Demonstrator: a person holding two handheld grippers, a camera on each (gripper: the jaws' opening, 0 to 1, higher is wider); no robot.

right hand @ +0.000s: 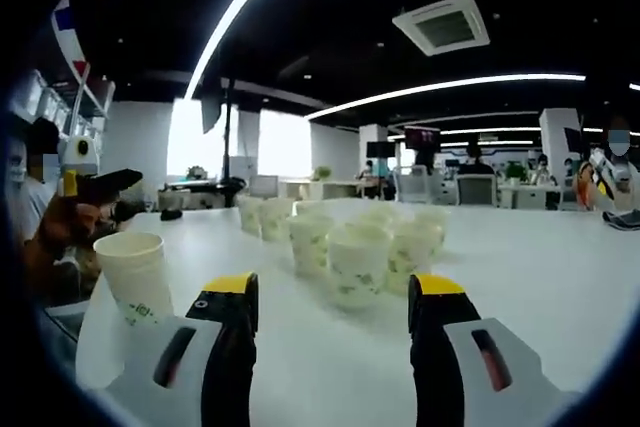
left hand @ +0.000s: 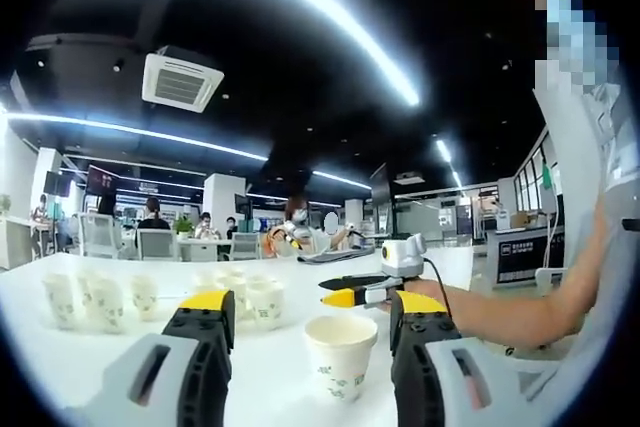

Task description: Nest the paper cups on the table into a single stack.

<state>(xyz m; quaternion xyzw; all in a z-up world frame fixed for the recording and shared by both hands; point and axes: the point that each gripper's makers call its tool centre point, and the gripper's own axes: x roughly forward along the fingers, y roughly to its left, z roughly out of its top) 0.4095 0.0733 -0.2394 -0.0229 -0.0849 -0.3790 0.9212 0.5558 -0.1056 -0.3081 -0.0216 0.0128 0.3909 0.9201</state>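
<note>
Big open office, dark ceiling with long light strips (left hand: 330, 17), a ceiling AC vent (right hand: 441, 25), bright windows (right hand: 205, 137) and white chairs (left hand: 157, 243).

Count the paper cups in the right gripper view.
8 paper cups at least: one alone at near left, two far back, three in a front row, two behind those. Others may be hidden.

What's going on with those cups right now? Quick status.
Left gripper open, a single paper cup between its jaws. Right gripper open, facing the cup cluster. Nothing stacked yet.
</note>
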